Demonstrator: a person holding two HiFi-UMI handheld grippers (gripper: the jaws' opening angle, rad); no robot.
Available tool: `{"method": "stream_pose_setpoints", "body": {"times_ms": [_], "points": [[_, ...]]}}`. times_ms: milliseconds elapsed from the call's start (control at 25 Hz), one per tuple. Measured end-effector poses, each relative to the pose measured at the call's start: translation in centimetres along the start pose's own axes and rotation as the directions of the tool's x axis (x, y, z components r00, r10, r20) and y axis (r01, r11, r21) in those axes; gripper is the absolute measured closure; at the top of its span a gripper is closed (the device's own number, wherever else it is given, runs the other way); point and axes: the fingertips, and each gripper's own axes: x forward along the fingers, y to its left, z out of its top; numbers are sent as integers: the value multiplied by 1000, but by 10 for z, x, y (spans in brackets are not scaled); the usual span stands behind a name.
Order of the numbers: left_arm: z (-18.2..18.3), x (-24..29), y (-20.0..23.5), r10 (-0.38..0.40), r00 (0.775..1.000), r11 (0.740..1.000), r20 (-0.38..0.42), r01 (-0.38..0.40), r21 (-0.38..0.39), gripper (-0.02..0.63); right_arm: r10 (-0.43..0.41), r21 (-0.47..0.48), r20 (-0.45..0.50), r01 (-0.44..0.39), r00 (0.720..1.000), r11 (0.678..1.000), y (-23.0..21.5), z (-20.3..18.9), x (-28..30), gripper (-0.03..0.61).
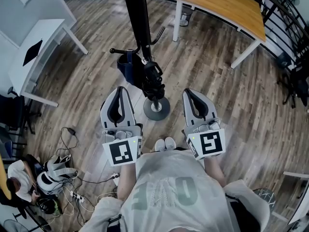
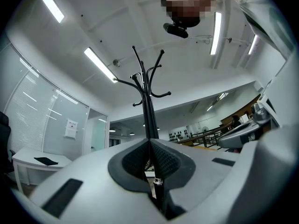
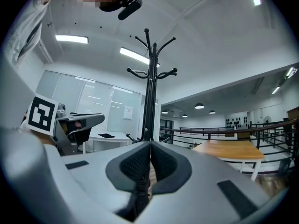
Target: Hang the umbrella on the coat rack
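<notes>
We hold both claws toward the coat rack (image 1: 137,18), which stands on the wooden floor (image 1: 217,95). The left claw (image 1: 120,90) is pressed together with nothing in it, and the right claw (image 1: 193,92) is likewise closed and empty. The black folded umbrella (image 1: 153,81) hangs against the rack's pole, just above its round base (image 1: 156,109), between our two claws and apart from both. A dark blue bag (image 1: 126,65) hangs just left of the pole.

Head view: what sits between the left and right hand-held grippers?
Coat rack base on the wood floor, with its pole rising from it. Head view shows it.
</notes>
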Motion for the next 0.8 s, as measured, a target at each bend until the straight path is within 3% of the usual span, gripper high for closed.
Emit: {"method": "stream_pose_setpoints", "body": {"times_ms": [800], "points": [[-12, 1, 3, 12, 999, 1000, -38, -12, -3, 584, 6, 24, -40, -6, 999, 1000, -6, -16, 2, 548]]}}
